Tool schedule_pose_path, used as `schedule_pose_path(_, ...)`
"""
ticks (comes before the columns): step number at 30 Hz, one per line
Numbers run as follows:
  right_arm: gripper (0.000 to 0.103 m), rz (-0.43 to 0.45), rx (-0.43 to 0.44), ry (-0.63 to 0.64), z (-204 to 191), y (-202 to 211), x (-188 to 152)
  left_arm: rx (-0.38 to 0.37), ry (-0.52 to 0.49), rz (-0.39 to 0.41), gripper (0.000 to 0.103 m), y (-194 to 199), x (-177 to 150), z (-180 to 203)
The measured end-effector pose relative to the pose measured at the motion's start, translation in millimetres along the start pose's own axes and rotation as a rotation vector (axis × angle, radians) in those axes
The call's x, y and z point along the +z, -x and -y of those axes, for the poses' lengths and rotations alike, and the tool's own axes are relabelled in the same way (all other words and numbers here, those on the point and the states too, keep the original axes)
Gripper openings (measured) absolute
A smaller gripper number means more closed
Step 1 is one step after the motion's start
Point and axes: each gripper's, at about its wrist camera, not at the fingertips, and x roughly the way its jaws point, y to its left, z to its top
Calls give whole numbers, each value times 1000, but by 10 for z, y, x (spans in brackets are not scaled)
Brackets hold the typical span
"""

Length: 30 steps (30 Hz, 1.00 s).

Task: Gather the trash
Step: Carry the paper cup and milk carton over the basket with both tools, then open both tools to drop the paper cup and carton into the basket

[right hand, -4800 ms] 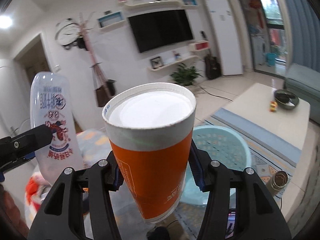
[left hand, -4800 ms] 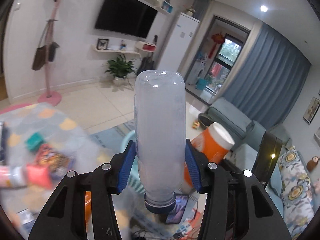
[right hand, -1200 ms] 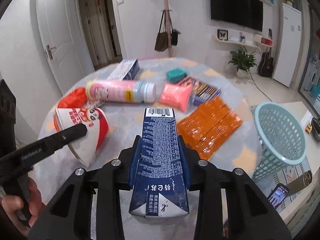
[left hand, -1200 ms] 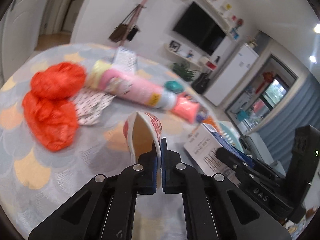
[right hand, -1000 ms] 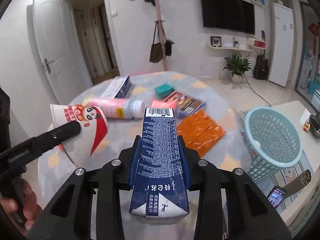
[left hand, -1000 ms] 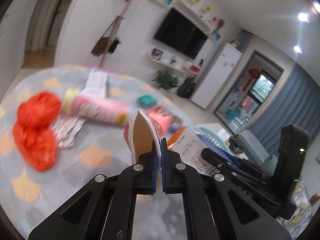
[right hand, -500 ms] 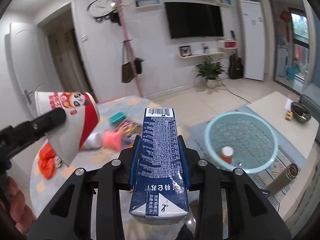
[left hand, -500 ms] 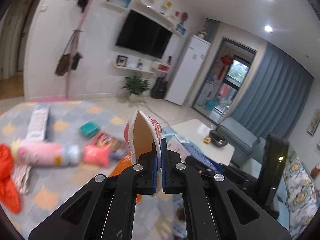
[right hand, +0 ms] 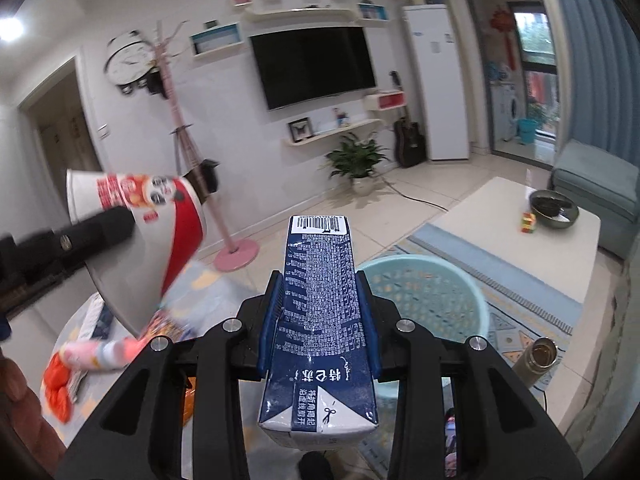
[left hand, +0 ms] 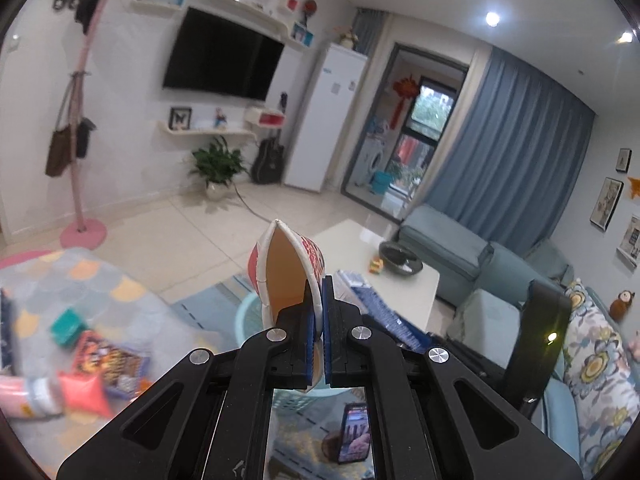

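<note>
My left gripper pinches a paper cup's wall; my right gripper clamps a milk carton, both above the basket's open rim.

White wall is being taken up by a black TV under floating shelves. Pale tiled floor is being lit by ceiling spots. Balcony door is being flanked by blue curtains; sofa is being fronted by a white coffee table.
</note>
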Motion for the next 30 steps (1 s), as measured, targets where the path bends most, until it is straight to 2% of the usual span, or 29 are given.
schedule_pose_path(6, 32, -90, -85, -105, 493, -468, 34, -23, 79, -141, 1, -780, -113, -207)
schedule_pose_path(8, 32, -177, -140, -138, 638, -737, -25, -68, 141, -225, 1, -1041, -204, -302)
schedule_pose_path(9, 32, -212, -142, -162, 718, -852, -60, -108, 209, -279, 1, -1219, -285, -383)
schedule_pose_path(11, 32, -274, -152, -206, 862, -1086, -150, -115, 248, -310, 1, -1409, -364, -456)
schedule_pose_path(17, 33, -346, -179, -244, 1093, -1453, -339, -89, 264, -325, 2, -1766, -566, -515)
schedule_pose_path(18, 33, -348, -182, -247, 1110, -1481, -341, -86, 271, -335, 11, -1806, -598, -540)
schedule_pose_path(19, 35, -350, -181, -251, 1117, -1498, -354, -91, 280, -343, 24, -1840, -621, -562)
schedule_pose_path(20, 41, -351, -174, -255, 1128, -1513, -359, -82, 288, -344, 29, -1858, -639, -589)
schedule_pose_path(23, 54, -338, -183, -257, 1125, -1499, -345, -76, 291, -336, 37, -1795, -604, -638)
schedule_pose_path(27, 55, -318, -176, -250, 1120, -1385, -315, -66, 266, -308, 52, -1649, -556, -599)
schedule_pose_path(30, 55, -298, -158, -234, 1041, -1243, -277, -62, 241, -281, 54, -1497, -527, -527)
